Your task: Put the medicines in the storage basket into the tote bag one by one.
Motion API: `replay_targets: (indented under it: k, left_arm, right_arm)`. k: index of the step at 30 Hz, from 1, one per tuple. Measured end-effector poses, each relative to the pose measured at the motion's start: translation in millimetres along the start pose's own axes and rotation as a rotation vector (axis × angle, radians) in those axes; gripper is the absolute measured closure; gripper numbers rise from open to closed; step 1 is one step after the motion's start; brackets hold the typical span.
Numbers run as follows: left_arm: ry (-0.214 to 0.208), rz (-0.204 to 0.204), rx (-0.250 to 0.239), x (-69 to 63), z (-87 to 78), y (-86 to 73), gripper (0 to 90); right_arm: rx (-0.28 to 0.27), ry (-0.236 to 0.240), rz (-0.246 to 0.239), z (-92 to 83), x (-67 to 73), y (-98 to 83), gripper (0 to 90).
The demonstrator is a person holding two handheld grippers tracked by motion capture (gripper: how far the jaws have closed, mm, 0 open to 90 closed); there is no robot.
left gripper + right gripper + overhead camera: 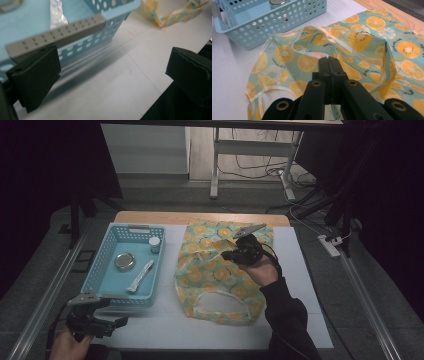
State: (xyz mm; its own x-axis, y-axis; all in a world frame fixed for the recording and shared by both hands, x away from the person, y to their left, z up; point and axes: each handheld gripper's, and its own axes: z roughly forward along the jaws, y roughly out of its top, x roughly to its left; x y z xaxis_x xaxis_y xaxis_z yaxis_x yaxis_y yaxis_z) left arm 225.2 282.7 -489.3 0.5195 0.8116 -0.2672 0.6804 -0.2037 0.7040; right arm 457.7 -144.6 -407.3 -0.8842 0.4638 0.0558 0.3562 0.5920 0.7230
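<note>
Right gripper (231, 254) over the cloth (210, 270), jaws pressed together and pinching a raised fold of it, seen close in the right gripper view (328, 59). Cloth spread flat just right of the basket (112, 270), orange-slice print up, one edge lifted at the pinch. Left gripper (102, 320) near the basket's front corner, jaws spread wide, nothing between. In the basket: tin (124, 261), jar (154, 244), tube (140, 276).
</note>
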Motion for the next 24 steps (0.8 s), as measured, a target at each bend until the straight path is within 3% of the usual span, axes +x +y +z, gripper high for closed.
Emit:
replay_targets:
  k: [9, 14, 16, 18, 24]
  left_arm:
    - [0.013, 0.001, -0.021, 0.8, -6.6, 8.8, 0.0]
    - [0.027, 0.009, -0.008, 7.7, -5.4, 15.1, 0.0]
    - [0.010, -0.002, -0.022, 10.8, -7.3, 17.6, 0.0]
    - [0.030, -0.002, -0.026, 13.5, -8.1, 20.9, 0.0]
    - [0.036, -0.024, -0.019, 23.0, -4.5, 29.9, 0.0]
  right_arm:
    - [-0.002, 0.001, 0.002, -0.3, -1.2, 0.1, 90.0]
    - [-0.003, 0.002, 0.004, -0.5, -1.6, 0.4, 90.0]
    - [-0.004, 0.002, 0.004, -0.7, -1.6, 0.4, 90.0]
    - [-0.004, 0.002, 0.003, -0.5, -1.4, 0.5, 90.0]
    - [-0.005, 0.003, -0.001, -0.8, -1.2, 0.7, 90.0]
